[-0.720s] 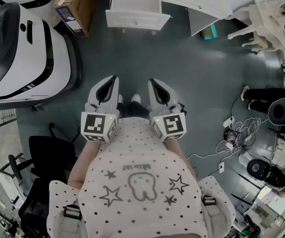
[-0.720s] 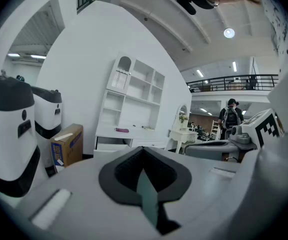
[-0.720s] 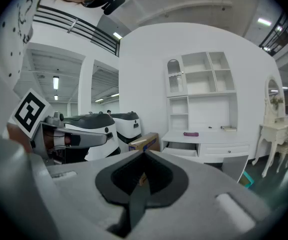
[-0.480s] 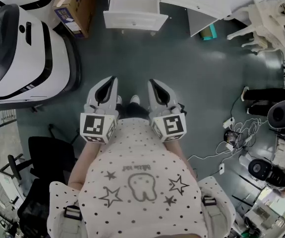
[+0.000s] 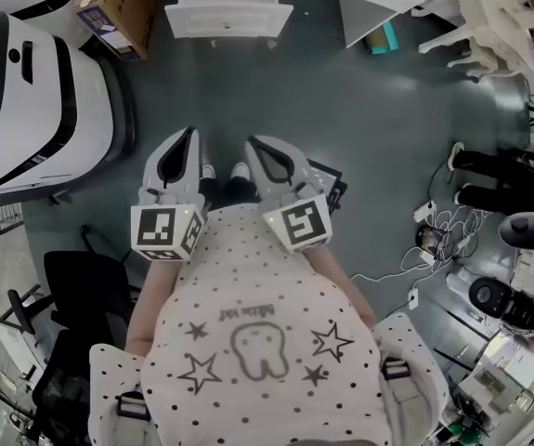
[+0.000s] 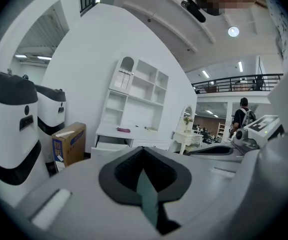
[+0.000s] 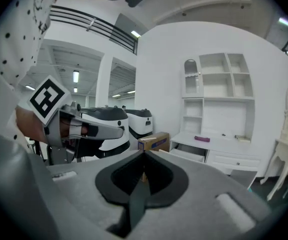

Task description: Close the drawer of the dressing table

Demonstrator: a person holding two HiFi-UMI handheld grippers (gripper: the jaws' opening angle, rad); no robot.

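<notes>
Drawer nearer, open, well ahead of left tongs, right tongs

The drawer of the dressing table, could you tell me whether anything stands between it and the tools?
Nothing visible does: bare floor lies between the open drawer and the left tool and right tool.

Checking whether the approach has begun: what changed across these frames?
The left gripper and right gripper drifted slightly up and left in the head view; the drawer and cardboard box slid up-left too, so likely the camera moved. Nothing was grasped: both jaws stay together and empty, drawer still open.
</notes>
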